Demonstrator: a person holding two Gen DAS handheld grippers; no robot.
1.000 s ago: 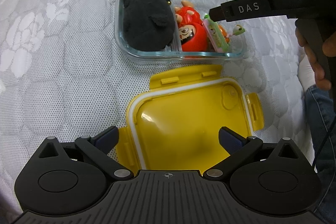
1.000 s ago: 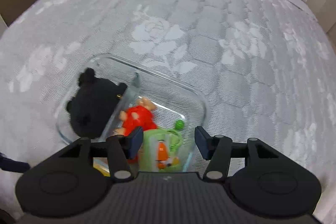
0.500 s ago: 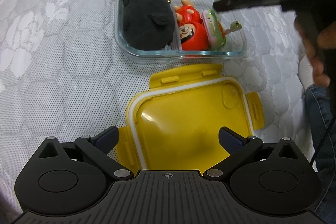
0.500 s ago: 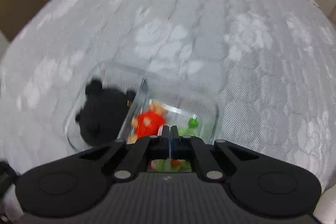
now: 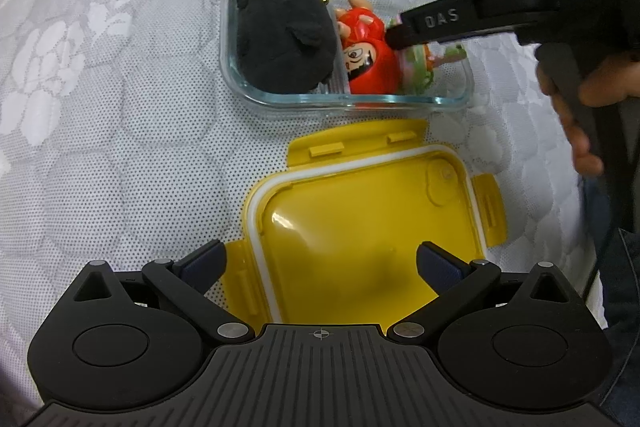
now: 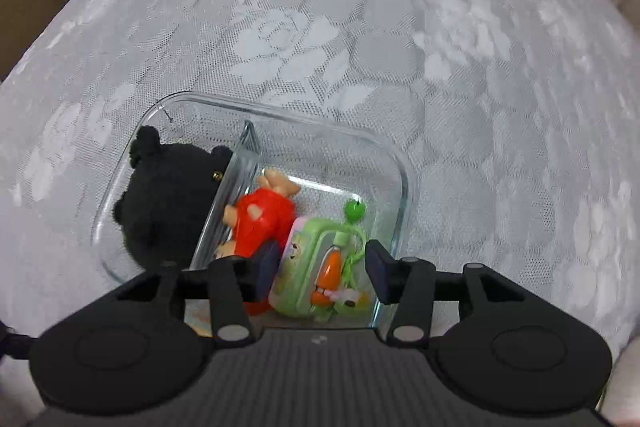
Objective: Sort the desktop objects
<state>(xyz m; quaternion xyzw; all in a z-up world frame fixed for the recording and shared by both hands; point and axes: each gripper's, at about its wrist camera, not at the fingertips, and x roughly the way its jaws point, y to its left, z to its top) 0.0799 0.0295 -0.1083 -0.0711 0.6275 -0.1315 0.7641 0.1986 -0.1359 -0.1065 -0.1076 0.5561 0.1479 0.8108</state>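
Toys are all in the glass box (image 6: pixel 400 183) now, black plush (image 6: pixel 168 203) on one side of the divider, red doll (image 6: pixel 262 223) and green toy (image 6: pixel 320 263) on the other.

Right gripper (image 6: pixel 322 269) is down inside the box with its jaws opening, straddling the green toy, pads not pressing on it as far as I can see. Left gripper (image 5: pixel 320 263) hangs wide open over the yellow lid (image 5: pixel 360 211), which lies just in front of the box, holding nothing. My worry: the left pad sits right against the red doll, so pulling out at a slant could drag it or tip the green toy. The green cord (image 6: pixel 352 255) might snag a finger too. The plush pokes above the rim, which could stop the lid from seating.
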